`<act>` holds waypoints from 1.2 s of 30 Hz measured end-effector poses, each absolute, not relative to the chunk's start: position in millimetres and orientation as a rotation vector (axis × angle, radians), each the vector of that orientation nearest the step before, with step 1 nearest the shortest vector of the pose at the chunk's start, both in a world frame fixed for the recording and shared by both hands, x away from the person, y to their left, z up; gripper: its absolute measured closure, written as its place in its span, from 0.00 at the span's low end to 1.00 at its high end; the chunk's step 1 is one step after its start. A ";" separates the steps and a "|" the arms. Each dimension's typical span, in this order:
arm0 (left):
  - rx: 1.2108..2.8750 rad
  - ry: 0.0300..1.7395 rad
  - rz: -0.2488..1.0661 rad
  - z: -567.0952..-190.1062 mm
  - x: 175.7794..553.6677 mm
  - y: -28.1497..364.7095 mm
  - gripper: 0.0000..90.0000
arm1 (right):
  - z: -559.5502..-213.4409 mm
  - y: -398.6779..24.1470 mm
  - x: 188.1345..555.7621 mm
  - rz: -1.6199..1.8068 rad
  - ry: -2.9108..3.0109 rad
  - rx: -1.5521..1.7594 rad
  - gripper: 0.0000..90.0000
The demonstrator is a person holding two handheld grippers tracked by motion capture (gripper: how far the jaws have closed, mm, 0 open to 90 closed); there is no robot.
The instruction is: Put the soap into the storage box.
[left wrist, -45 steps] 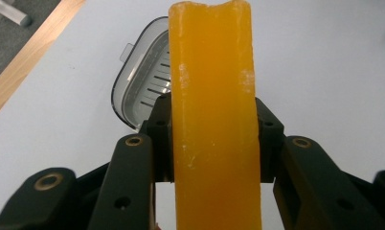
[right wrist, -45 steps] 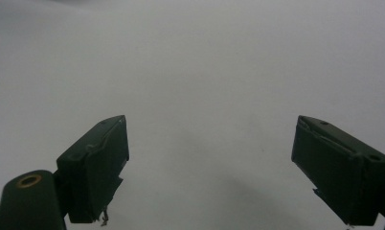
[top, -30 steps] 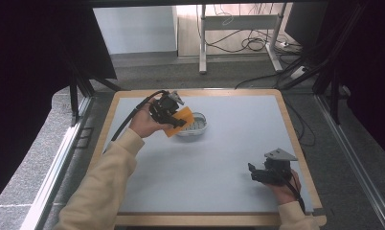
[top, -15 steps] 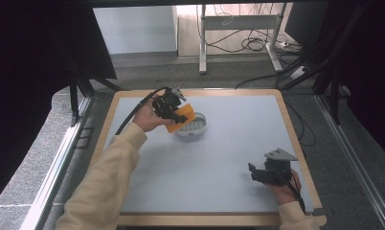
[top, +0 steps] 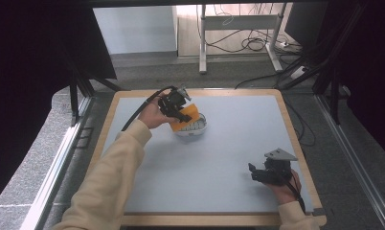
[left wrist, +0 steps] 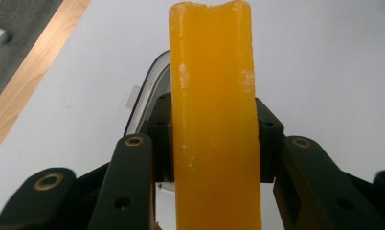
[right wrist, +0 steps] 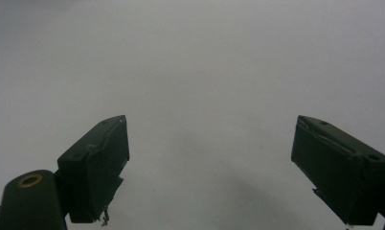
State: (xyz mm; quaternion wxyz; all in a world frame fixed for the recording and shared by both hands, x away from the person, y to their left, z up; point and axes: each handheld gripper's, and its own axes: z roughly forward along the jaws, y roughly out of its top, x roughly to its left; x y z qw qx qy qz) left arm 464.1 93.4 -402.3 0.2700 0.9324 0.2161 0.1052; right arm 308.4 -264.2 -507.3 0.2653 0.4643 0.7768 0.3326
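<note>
My left claw [top: 185, 115] clamps the orange sponge [top: 183, 118] over the white dish [top: 193, 127], upper centre of the tabletop [top: 229, 143]; I judge this the scrubbing step; next I press down inside; my right claw [top: 257, 173] rests wide, lower right.

The counter [top: 219, 163] has a pale blue-grey top framed by a light wooden rim. A white shallow dish [top: 193, 128] with a ribbed inside rests directly on it, toward the far left part of the surface. The right gripper [top: 252, 172] sits low at the near right corner, close to the wooden edge.
</note>
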 end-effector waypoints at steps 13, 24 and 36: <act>2.546 0.526 0.298 -402.9 478.1 80.9 0.69 | -507.1 -267.7 307.8 0.903 2.090 1.261 0.17; 2.573 0.490 0.268 -413.2 489.8 79.8 0.69 | -508.0 -265.7 308.4 0.900 2.091 1.250 0.17; 2.600 0.441 0.239 -418.6 499.6 74.6 0.69 | -508.7 -265.6 308.8 0.897 2.091 1.243 0.16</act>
